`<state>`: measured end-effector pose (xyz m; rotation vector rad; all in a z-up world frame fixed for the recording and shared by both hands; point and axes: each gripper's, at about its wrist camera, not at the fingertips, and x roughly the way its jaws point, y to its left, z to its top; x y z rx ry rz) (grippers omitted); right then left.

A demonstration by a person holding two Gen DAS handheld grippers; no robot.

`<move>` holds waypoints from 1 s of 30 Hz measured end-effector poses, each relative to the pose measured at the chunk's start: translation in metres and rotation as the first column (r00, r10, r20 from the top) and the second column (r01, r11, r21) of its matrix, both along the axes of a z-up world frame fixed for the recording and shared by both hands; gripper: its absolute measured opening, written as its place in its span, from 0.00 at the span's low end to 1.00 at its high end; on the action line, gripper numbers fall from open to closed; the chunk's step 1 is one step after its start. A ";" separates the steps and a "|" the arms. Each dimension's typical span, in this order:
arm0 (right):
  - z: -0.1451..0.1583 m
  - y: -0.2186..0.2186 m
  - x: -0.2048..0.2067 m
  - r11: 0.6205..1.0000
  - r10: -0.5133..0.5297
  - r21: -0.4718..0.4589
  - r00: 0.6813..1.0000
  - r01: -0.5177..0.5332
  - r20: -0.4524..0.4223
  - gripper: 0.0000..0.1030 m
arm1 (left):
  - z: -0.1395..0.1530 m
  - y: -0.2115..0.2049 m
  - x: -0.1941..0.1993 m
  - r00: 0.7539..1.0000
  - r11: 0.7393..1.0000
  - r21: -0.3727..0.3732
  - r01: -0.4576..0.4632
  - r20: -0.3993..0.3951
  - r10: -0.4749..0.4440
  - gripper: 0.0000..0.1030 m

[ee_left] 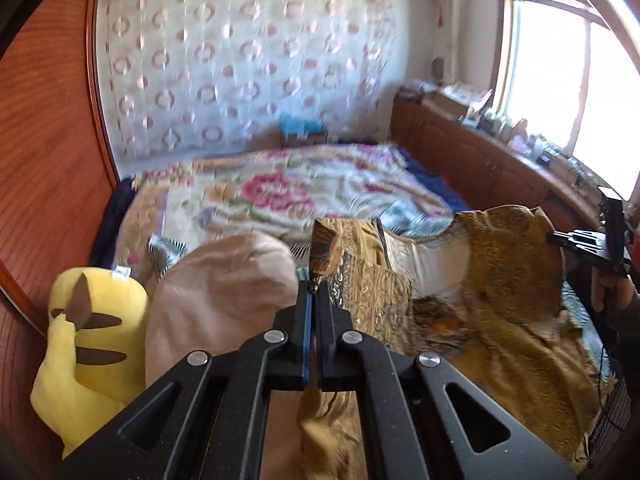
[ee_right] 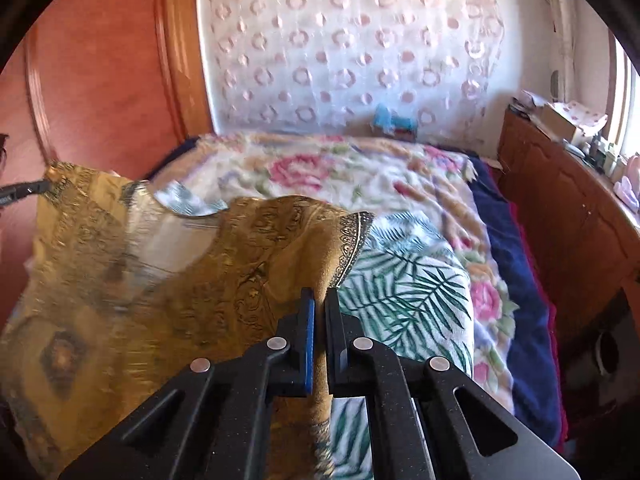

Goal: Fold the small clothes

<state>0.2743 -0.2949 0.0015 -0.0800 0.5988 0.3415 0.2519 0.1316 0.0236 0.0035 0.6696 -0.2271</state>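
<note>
Big bed [ee_right: 400, 184] filling the room, spread with a floral blanket [ee_left: 280, 188] in pink roses and a leaf-print sheet [ee_right: 404, 280] in green on white nearer the cameras. Wooden panelling [ee_left: 52, 168] along one side, low wooden cabinet [ee_right: 568, 208] under the bright window on the other, lace curtain with ring motifs behind.

Across the near end of the bed, lifted and stretched: a mustard-gold patterned top [ee_left: 496, 280], paisley-like print in darker gold and grey, pale inner lining showing through the scooped neckline, an ornate dark trim band along one edge. Blurred in places, fabric sagging between two raised corners, lower part draped on the bed.

Beside it, a plump beige pillow [ee_left: 216, 308], and a yellow plush toy [ee_left: 84, 344] with brown stripes wedged against the panelling.

Left tool [ee_left: 316, 284]: jaws pinched tight together, a fold of the gold fabric caught at the tips, more of it hanging beneath. Right tool [ee_right: 320, 300]: closed right down too, gold cloth gripped between the blue pad and the black finger, seen again at the far edge of the left wrist view holding the other corner.
</note>
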 end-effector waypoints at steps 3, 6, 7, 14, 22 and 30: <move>0.011 -0.002 -0.036 1.000 0.022 0.002 0.999 -0.022 0.039 0.04 | 0.011 0.001 -0.038 0.999 1.000 -0.017 0.011 0.037 -0.010 0.02; 0.020 -0.005 -0.079 0.999 0.036 0.008 0.997 -0.037 0.072 0.04 | 0.020 0.002 -0.075 0.997 1.000 -0.021 0.008 0.073 -0.006 0.02; 0.023 -0.007 -0.094 0.999 0.041 0.018 0.996 -0.043 0.082 0.04 | 0.023 0.003 -0.090 0.996 1.000 -0.028 0.004 0.086 -0.002 0.02; 0.017 -0.019 -0.204 0.992 0.101 0.059 0.990 -0.107 0.102 0.04 | 0.020 0.016 -0.191 0.992 0.998 -0.064 -0.029 0.125 0.037 0.02; -0.034 -0.044 -0.285 0.989 0.136 0.050 0.991 -0.135 -0.005 0.04 | -0.038 0.032 -0.267 0.993 0.985 -0.155 -0.081 0.075 0.093 0.02; -0.068 -0.068 -0.318 0.989 0.131 0.088 0.983 -0.121 -0.126 0.04 | -0.070 0.026 -0.298 0.987 0.979 -0.154 -0.136 0.067 0.148 0.02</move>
